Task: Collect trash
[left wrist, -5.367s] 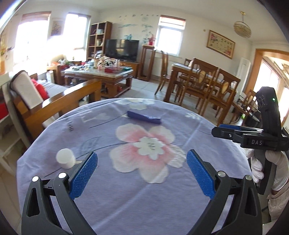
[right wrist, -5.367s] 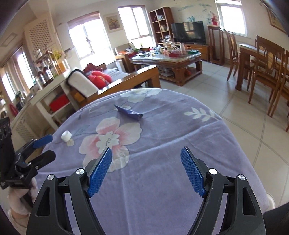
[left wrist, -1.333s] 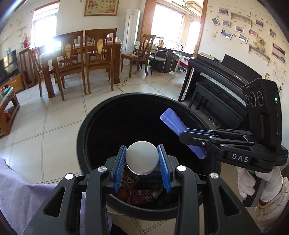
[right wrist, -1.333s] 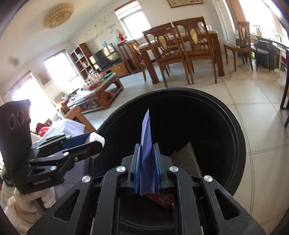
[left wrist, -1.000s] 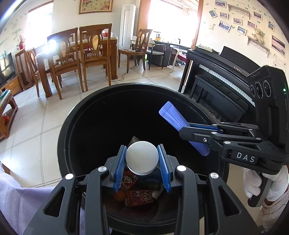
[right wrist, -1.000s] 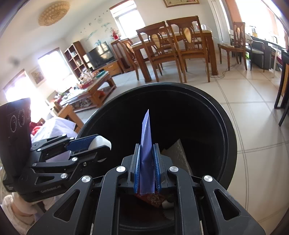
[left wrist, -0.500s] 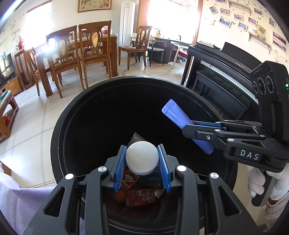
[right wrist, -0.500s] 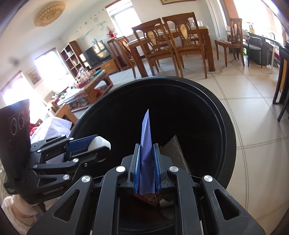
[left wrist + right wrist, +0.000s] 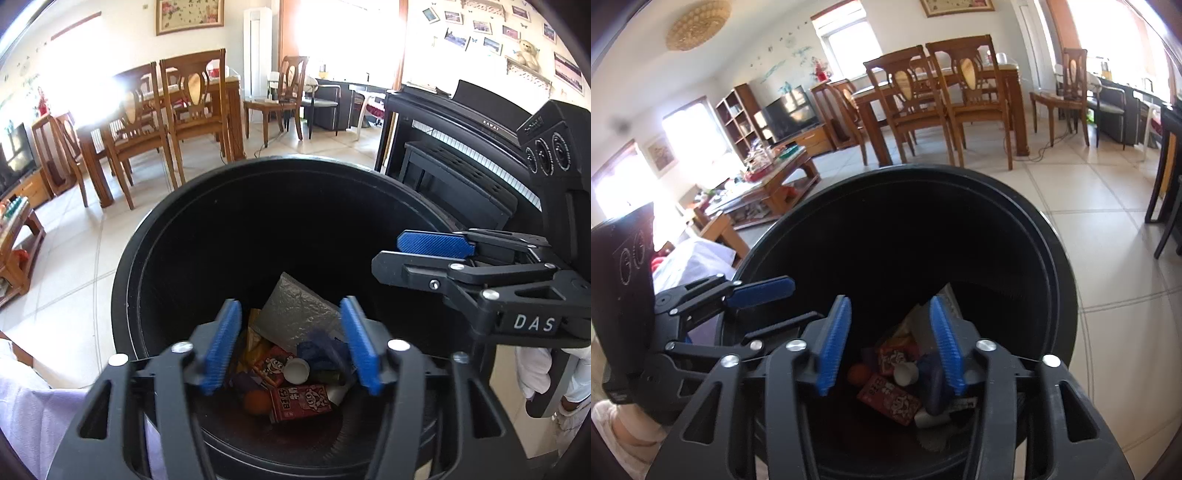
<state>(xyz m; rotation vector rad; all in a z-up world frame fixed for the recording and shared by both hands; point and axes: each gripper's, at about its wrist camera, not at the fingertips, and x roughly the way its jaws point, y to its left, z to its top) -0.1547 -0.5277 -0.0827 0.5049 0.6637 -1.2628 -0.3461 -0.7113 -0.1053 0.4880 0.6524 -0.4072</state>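
**Both claws empty over the bin**

Small white plastic cap (image 9: 296,370) lying among the rubbish on the bin floor, at roughly 6 o'clock of the opening in the left wrist view. Crumpled dark-blue wrapper (image 9: 320,352) just beside it, toward 3 o'clock, against a red printed carton (image 9: 300,403) and a silver foil pouch (image 9: 293,312). Round black plastic bin (image 9: 127,266) standing on the pale tiled floor (image 9: 1108,221). Left claw (image 9: 291,349) spread partway open above the contents, holding nothing. Right claw (image 9: 888,345) likewise parted and empty, entering from 3 o'clock. To finish well: lift both straight up, clear of the rim, before swinging back toward the lilac-clothed table (image 9: 22,413) at 8 o'clock.
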